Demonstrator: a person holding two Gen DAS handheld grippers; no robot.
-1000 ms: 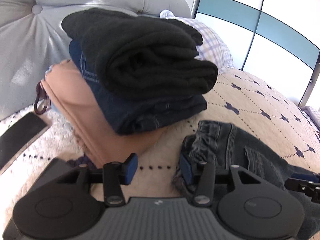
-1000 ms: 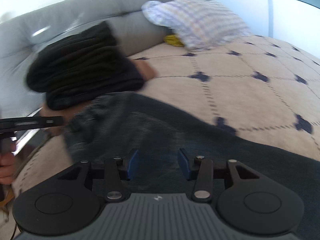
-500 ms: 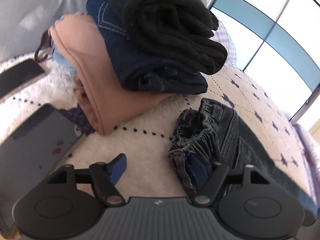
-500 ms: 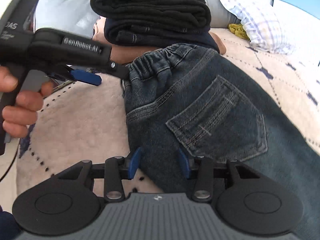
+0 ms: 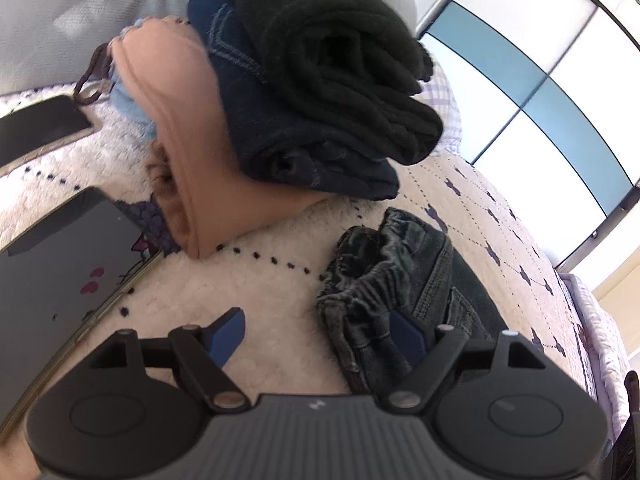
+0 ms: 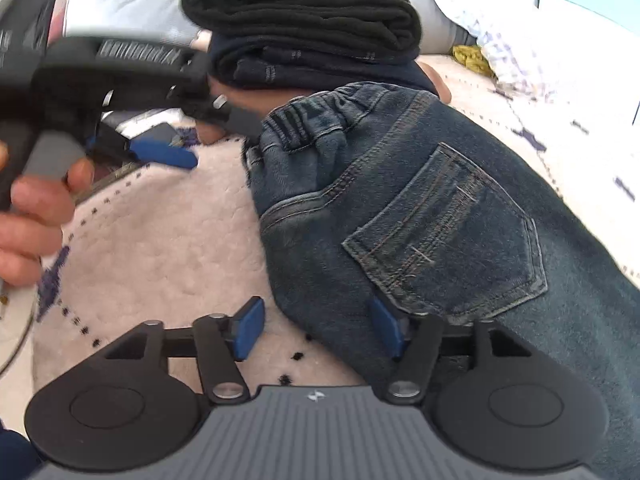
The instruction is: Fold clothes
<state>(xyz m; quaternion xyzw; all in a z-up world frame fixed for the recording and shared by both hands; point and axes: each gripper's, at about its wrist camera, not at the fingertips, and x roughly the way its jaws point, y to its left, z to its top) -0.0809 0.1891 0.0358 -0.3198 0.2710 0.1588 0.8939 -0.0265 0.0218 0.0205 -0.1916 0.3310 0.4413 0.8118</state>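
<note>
Dark denim jeans (image 6: 420,208) lie flat on the cream quilted bedspread (image 6: 168,248), back pocket up and elastic waistband (image 5: 380,256) bunched. My left gripper (image 5: 318,332) is at the waistband corner with its jaws opening. One pad rests over the denim and the other over bare quilt, neither pressing. My right gripper (image 6: 318,328) is opening too, with the jeans' side edge between its pads, not pinched. The left gripper (image 6: 208,140) also shows in the right wrist view, held by a hand (image 6: 32,208). Behind stands a stack of folded clothes (image 5: 340,60).
The stack has a black fleece on top, dark blue jeans (image 5: 280,140) under it and a tan garment (image 5: 188,120) below. Two dark flat devices (image 5: 60,272) (image 5: 36,128) lie on the bed at left. A checked pillow (image 6: 500,40) and grey headboard (image 5: 60,12) sit behind.
Both grippers' jaws have spread wider. The right gripper came down onto the jeans near the waistband, and both wrists have rolled.
</note>
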